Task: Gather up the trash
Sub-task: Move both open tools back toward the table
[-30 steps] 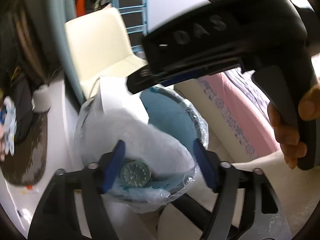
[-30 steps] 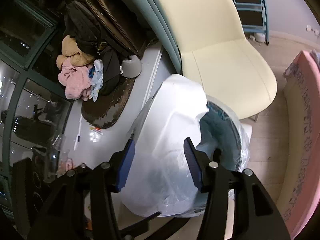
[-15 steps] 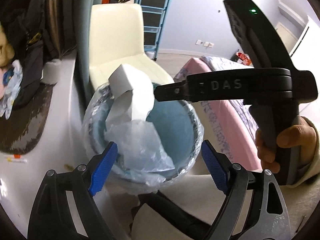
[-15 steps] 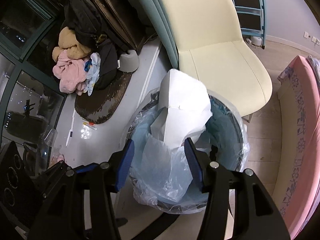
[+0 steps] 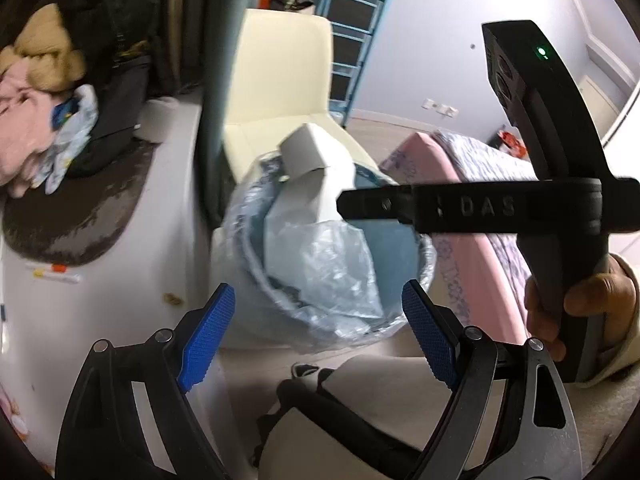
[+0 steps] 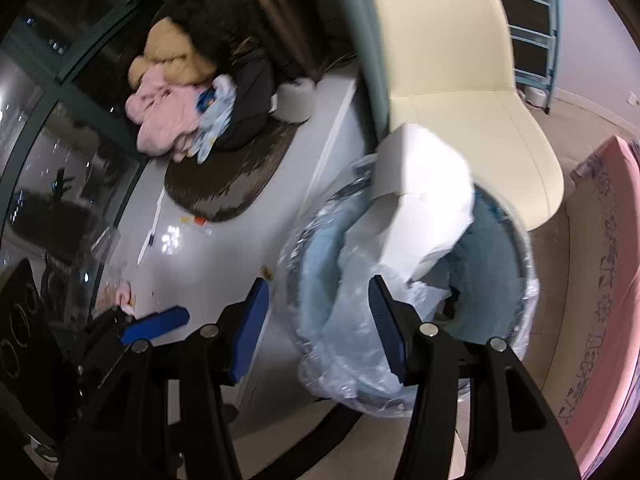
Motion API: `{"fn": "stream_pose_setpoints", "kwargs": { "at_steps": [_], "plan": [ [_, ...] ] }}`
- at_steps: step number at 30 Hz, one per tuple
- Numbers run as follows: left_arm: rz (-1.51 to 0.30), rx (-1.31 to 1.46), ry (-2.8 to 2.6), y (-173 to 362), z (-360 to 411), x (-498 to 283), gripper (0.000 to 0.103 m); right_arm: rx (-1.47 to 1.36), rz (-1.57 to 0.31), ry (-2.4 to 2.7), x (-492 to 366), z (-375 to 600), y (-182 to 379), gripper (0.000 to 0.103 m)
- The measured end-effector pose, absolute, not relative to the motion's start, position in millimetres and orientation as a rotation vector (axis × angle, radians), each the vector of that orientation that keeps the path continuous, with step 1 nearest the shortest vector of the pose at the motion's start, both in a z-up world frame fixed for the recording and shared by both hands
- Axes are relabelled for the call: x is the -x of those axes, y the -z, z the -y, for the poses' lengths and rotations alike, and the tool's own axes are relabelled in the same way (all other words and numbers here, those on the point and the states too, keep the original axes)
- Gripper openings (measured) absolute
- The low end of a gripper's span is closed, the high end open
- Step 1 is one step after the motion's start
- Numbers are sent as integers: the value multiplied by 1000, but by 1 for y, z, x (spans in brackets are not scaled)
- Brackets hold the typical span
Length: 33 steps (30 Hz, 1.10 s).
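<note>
A round bin point(image 5: 246, 248) with a blue inside and a clear liner stands on the floor. White crumpled paper point(image 5: 308, 152) and a clear plastic wrap point(image 5: 320, 264) stick out of its top. My left gripper point(image 5: 320, 336) hovers just short of the bin's near rim, open wide, with nothing between the blue pads. A hand holds the right gripper's black body point(image 5: 480, 208) level over the bin. In the right wrist view my right gripper point(image 6: 318, 328) stands half open at the bin's point(image 6: 528, 264) left rim, gripping nothing. The paper point(image 6: 420, 184) and wrap point(image 6: 360, 320) lie beyond it.
A cream chair point(image 6: 452, 60) stands right behind the bin, and a pink bed point(image 6: 600, 280) runs along the right. To the left is a white ledge point(image 5: 168, 208) with a dark mat point(image 5: 76, 208), a clothes pile point(image 6: 168, 120) and small scraps point(image 6: 198, 220).
Both grippers have drawn back from the bin. The plastic left the left pads and the white paper left the right pads; both now rest in the bin. The left jaws have widened.
</note>
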State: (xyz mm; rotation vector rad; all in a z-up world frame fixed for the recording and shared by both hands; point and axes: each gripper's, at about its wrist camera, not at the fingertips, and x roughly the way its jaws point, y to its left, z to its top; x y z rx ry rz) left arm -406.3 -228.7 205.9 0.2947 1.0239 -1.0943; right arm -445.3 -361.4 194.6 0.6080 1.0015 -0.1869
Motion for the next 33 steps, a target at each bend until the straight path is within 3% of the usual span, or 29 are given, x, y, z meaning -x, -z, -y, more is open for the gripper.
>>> {"fn": "stream_pose_setpoints", "kwargs": {
  "at_steps": [27, 29, 33],
  "plan": [
    [-1038, -21, 625, -200, 11, 397, 83, -290, -1112, -204, 371, 151, -200, 51],
    [-1043, 7, 578, -197, -12, 399, 83, -275, -1121, -235, 367, 135, -198, 56],
    [-1050, 58, 494, -192, -54, 403, 83, -229, -1132, -312, 359, 89, -196, 57]
  ]
}}
